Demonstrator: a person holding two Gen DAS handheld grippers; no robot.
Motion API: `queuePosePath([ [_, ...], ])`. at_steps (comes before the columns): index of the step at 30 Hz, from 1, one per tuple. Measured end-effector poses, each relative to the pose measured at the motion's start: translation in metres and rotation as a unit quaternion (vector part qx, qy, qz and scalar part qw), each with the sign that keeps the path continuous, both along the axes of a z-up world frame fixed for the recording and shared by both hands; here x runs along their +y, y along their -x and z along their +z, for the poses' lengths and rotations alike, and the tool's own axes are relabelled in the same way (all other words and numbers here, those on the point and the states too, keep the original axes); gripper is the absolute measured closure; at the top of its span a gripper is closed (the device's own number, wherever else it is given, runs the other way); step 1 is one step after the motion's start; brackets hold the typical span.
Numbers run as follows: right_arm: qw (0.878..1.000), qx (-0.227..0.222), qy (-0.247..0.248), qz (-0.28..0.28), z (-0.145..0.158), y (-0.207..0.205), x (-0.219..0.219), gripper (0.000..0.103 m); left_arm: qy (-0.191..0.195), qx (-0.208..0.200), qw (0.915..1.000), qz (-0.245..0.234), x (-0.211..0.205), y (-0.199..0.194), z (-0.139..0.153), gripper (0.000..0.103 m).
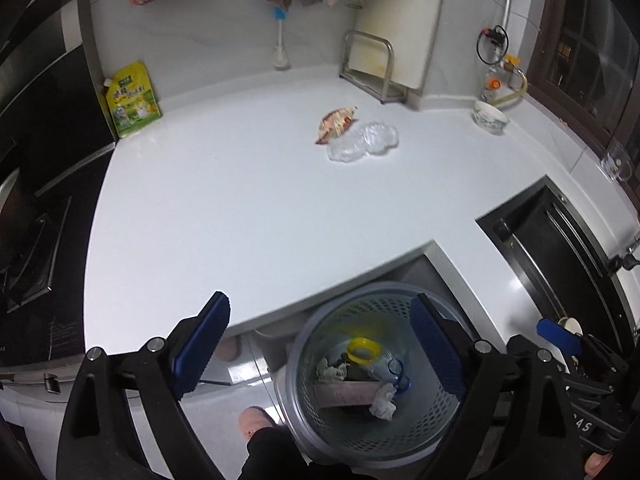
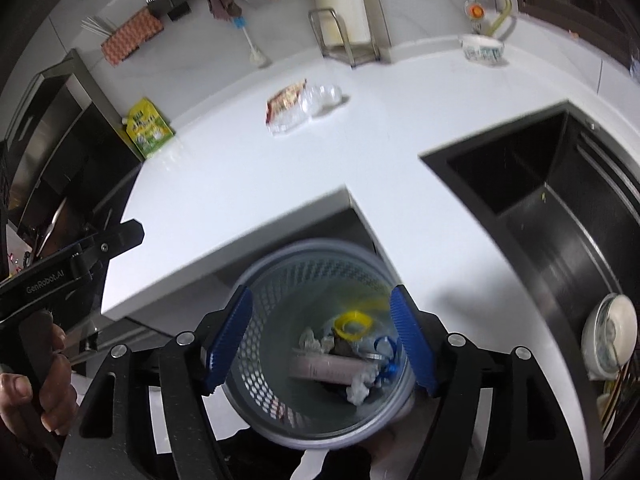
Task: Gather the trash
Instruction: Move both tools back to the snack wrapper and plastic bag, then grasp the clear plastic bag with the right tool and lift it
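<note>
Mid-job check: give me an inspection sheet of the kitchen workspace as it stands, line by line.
Surface: white countertop, mostly bare.
Job's things: snack wrapper and crumpled clear plastic lie touching on the counter; mesh trash bin on the floor below the counter edge holds tissue, a yellow ring, a tube and a clear bottle.
Clutter: yellow-green pouch by the stove, patterned bowl, metal rack.
Grippers: left hand-held gripper and right hand-held gripper both open, empty, above the bin.
Cables: yellowish hose at the wall valve.
Surroundings: dark sink with dishes, cloths hanging on the wall.
</note>
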State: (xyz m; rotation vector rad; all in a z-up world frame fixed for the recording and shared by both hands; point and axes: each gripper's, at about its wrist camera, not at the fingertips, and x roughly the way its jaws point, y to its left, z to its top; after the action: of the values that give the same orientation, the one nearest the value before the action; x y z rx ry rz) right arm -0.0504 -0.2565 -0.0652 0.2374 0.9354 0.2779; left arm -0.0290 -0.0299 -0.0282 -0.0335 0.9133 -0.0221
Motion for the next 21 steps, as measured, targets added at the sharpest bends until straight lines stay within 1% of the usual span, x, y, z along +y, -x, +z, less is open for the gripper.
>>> queuePosePath([
  [4,1.0,-0.009,-0.001,-0.001,0.008,-0.013,0.003,0.031,-0.002,-0.01,0.9999,0.002,0.011,-0.011,0.01,0.012],
  [8,1.0,-0.007,-0.003,-0.015,0.01,-0.032,0.008,0.031,0.0,-0.012,0.9999,-0.006,0.019,-0.031,0.011,0.012],
  [13,0.998,-0.01,0.02,-0.052,0.013,-0.06,0.018,0.031,0.01,-0.017,0.9991,-0.038,0.024,-0.069,0.011,0.012],
  [17,0.996,-0.009,0.017,-0.083,0.015,-0.086,0.026,0.031,0.01,-0.009,0.9975,-0.07,0.027,-0.107,0.009,0.012],
  [21,0.993,-0.007,0.004,-0.119,0.015,-0.112,0.033,0.031,0.003,-0.012,0.9947,-0.102,0.034,-0.147,0.011,0.012],
])
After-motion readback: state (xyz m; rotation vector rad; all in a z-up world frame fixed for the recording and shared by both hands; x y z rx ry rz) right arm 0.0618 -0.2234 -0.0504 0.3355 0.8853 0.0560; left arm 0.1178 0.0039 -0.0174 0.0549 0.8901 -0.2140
